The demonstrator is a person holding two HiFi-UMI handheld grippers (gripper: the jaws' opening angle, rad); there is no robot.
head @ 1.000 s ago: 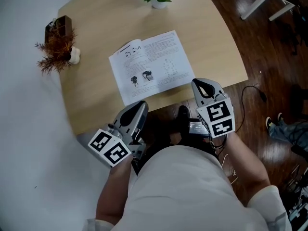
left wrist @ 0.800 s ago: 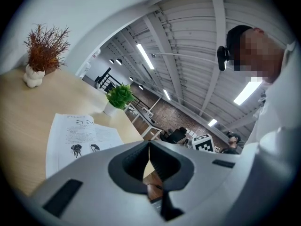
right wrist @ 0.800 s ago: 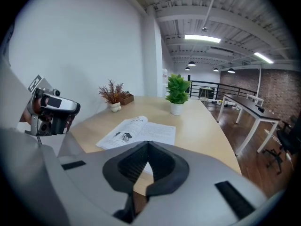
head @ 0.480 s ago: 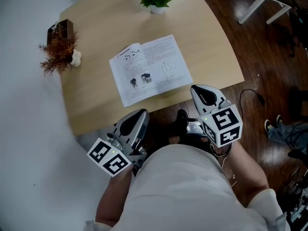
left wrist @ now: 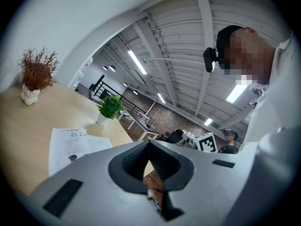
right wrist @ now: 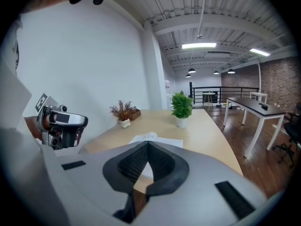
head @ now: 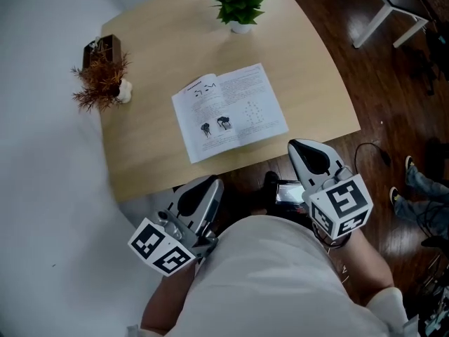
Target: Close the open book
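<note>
The open book [head: 229, 111] lies flat on the wooden table [head: 154, 153], white pages up with print and small drawings. Both grippers hover below the table's near edge, in front of the person's body and apart from the book. My left gripper [head: 209, 186] is shut with nothing in it, its tips pointing at the table edge. My right gripper [head: 300, 147] is also shut and empty, just off the book's near right corner. The book [left wrist: 70, 145] shows beyond the left gripper [left wrist: 149, 143], and the book [right wrist: 153, 139] lies ahead of the right gripper [right wrist: 148, 144].
A potted green plant [head: 240, 2] stands at the table's far edge. A dried reddish plant in a white vase [head: 104, 83] and a dark box [head: 98, 48] sit at the far left. Dark wood floor, a cable [head: 368, 149] and white desk legs [head: 382, 9] lie to the right.
Both grippers have risen and drawn back a little from the table edge, jaws unchanged. The head view has shifted, so the table and book sit lower and further right. The book stays open.
</note>
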